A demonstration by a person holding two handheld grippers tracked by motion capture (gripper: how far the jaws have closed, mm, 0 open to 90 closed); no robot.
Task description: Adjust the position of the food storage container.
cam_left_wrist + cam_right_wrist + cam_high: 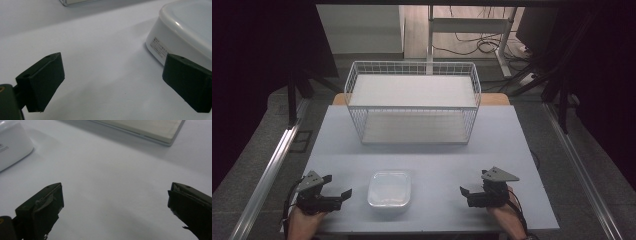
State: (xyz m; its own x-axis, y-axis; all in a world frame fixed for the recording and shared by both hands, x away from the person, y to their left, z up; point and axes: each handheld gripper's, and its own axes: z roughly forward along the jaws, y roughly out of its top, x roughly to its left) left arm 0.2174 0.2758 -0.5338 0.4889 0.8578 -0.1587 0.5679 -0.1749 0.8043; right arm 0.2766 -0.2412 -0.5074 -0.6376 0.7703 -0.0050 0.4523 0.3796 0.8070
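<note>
Container (389,188): white, lidded, at six o'clock on table (422,150).
Rack (413,102): white wire, twelve o'clock.
Left gripper (340,193): released, nine o'clock of container.
Right gripper (465,192): released, three o'clock.

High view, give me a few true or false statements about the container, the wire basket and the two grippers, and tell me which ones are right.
1. The lidded white container sits on the table between the left gripper and the right gripper. True.
2. The container is inside the wire basket. False: it stands on the table, nearer the person than the basket.
3. Both grippers are open and hold nothing. True.
4. The left gripper's fingers are clamped on the container. False: they are spread apart, with the container beside one finger.
5. The basket lies tipped on its side. False: it stands upright at the far end of the table.
</note>
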